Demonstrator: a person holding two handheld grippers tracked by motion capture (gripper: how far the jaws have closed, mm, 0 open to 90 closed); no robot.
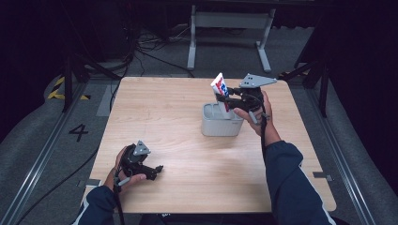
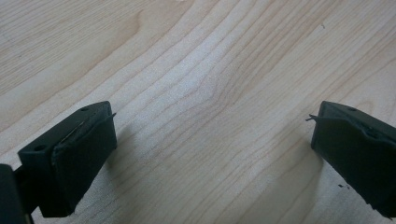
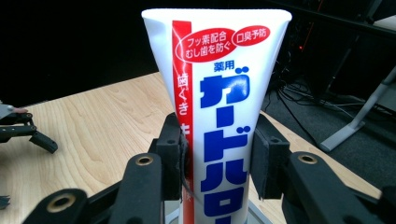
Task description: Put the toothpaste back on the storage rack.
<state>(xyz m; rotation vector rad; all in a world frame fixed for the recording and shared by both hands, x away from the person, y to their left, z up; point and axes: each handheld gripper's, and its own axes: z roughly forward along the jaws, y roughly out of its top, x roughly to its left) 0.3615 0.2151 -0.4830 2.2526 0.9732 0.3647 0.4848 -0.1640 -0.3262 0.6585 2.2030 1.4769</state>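
A white toothpaste tube (image 1: pixel 220 87) with red and blue print stands upright over a grey rectangular holder (image 1: pixel 220 121) right of the table's middle. My right gripper (image 1: pixel 228 101) is shut on the tube, and in the right gripper view its black pads press the tube (image 3: pixel 219 116) from both sides; the tube's lower end is hidden behind the jaws. My left gripper (image 1: pixel 157 170) rests low near the table's front left. In the left gripper view its jaws stand wide apart over bare wood with nothing between them, so the left gripper (image 2: pixel 212 140) is open.
The light wooden table (image 1: pixel 155 108) has its front edge close to my left hand. Beyond the far edge stand a white desk frame (image 1: pixel 230 28), loose cables on the floor and dark stands at both sides.
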